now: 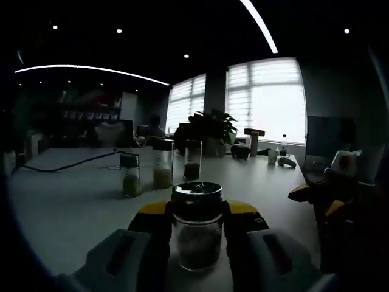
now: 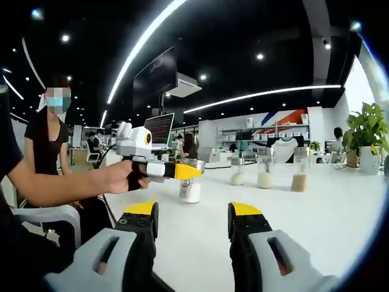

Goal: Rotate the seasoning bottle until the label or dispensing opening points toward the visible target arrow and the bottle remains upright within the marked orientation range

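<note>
Left gripper (image 1: 196,214) around upright seasoning bottle (image 1: 196,225), pale granules inside

In the left gripper view, the left tool (image 1: 197,222) rises from the bottom edge with its 2 yellow-tipped jaws closed against the sides of the seasoning bottle (image 1: 197,226), one jaw on each side of the glass below the metal cap. In the right gripper view, the right tool (image 2: 191,222) has its 2 jaws standing apart with nothing between them, hovering above the counter (image 2: 316,225). That view also catches the left tool from the side: a person's hand (image 2: 120,176) wraps its handle, the bare forearm reaching in from the left, level and extended, the yellow jaw tips meeting the bottle.
</note>
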A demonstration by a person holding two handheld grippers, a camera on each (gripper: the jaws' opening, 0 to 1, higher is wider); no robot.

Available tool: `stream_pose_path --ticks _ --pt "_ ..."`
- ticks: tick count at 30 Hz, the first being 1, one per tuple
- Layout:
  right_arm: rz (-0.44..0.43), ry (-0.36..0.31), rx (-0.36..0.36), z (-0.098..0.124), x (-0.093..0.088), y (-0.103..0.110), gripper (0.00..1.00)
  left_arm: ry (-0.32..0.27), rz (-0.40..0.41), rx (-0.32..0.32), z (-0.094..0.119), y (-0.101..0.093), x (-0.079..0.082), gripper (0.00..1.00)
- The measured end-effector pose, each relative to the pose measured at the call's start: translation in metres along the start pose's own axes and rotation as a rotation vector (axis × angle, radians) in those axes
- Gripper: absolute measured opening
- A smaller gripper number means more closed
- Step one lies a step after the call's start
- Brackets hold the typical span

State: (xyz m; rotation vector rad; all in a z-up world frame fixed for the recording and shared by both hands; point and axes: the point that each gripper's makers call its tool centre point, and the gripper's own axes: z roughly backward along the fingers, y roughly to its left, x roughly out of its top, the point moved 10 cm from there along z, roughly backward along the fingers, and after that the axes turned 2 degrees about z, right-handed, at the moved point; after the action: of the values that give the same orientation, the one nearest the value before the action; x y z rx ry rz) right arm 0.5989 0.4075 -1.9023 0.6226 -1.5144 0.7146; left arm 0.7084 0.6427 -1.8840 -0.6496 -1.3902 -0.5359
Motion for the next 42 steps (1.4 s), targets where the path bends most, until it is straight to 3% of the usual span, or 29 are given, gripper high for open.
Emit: stream_pose_path --ticks 18,28,30,34,38,42 --pt "-0.012 -0.006 -0.004 0.001 0.000 -0.003 0.45 0.042 -0.028 -0.135 0.005 0.012 0.002 0.35" --pt "-0.016 -0.001 -0.006 0.000 -0.002 -0.004 0.45 0.040 -0.048 -0.168 0.007 0.015 0.001 0.36" --pt "-0.014 0.002 -0.004 0.000 -0.003 -0.003 0.45 0.035 -0.129 -0.108 0.006 0.019 0.002 0.36" --pt "-0.017 0.002 0.000 -0.001 -0.003 -0.003 0.45 0.042 -0.058 -0.130 0.008 0.019 -0.001 0.36" --pt "-0.021 0.004 -0.002 -0.001 -0.004 -0.004 0.45 0.075 -0.048 -0.067 0.009 0.018 -0.006 0.47" --pt "-0.024 0.004 -0.002 -0.001 -0.005 -0.004 0.45 0.053 0.005 -0.002 0.015 0.013 -0.002 0.41"
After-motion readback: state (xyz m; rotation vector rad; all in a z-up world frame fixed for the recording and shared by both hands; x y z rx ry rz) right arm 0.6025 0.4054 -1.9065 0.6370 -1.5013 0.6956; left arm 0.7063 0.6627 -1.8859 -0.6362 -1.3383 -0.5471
